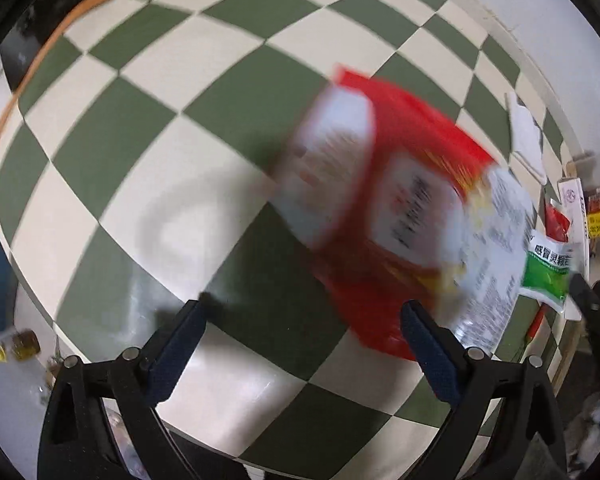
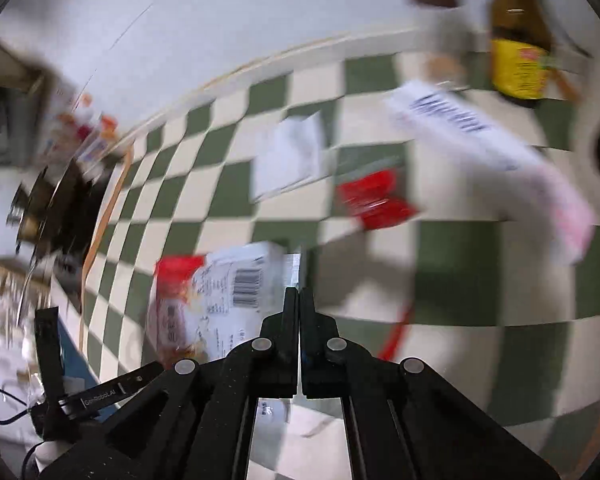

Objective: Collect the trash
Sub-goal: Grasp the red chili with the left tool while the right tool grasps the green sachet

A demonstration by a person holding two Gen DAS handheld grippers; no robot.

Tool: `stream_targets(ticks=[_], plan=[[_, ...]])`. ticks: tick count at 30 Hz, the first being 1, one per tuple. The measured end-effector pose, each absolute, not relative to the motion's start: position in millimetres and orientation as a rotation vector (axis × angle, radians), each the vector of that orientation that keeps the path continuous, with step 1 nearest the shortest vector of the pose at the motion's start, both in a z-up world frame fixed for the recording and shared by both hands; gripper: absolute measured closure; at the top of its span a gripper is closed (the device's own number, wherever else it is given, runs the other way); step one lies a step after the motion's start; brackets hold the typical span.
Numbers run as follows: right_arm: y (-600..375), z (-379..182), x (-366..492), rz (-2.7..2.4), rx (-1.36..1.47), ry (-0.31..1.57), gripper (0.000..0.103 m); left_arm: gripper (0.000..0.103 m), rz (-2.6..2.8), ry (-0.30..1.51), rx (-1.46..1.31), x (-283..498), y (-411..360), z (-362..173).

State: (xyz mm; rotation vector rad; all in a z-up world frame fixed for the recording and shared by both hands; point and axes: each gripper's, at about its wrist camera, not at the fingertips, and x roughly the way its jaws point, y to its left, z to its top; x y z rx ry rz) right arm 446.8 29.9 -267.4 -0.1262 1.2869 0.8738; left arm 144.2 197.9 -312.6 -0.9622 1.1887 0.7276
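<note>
Blue-padded fingers (image 1: 180, 344) of the left gripper (image 1: 304, 320) fill the bottom of the left wrist view, spread wide with nothing between them. Just beyond, toward one o'clock, a big red and white snack bag (image 1: 384, 216) lies on the green-and-cream checked counter (image 1: 148, 128), badly blurred; its near edge sits beside the right-hand finger, though whether they touch I cannot tell. Further out at three o'clock a small green sachet (image 1: 548, 272) appears to be pinched by the tip of the other gripper, and a white paper (image 1: 526, 136) lies near the counter's far edge at two o'clock. To take the bag well, I judge the left jaws should straddle one thin edge and close firmly, since slick film will slip. From the right wrist view, the right gripper (image 2: 299, 300) has its jaws pressed together at six o'clock, and a thin pale edge at the tips suggests the sachet, though it is barely visible. The snack bag (image 2: 220, 296) lies just left of the tips at nine o'clock, a small red wrapper (image 2: 376, 198) at one o'clock, the white paper (image 2: 290, 156) at twelve, a long white box (image 2: 488, 160) at two and a dark bottle (image 2: 520, 48) beyond it.
</note>
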Motion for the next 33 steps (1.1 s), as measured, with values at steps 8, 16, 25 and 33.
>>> stream_targets(ticks=[8,16,25,33], plan=[[73,-317,417,0.930,-0.250,1.370,0.103,0.009,0.735,1.131,-0.956,156,209,-312],[46,-301,440,0.888,-0.186,1.369,0.103,0.103,0.838,1.141,-0.834,155,237,-307],[-15,-250,483,0.820,-0.070,1.272,0.103,0.103,0.817,1.040,-0.793,146,211,-248],[-114,-249,500,0.607,-0.085,1.272,0.103,0.073,0.422,1.200,-0.672,287,124,-280]])
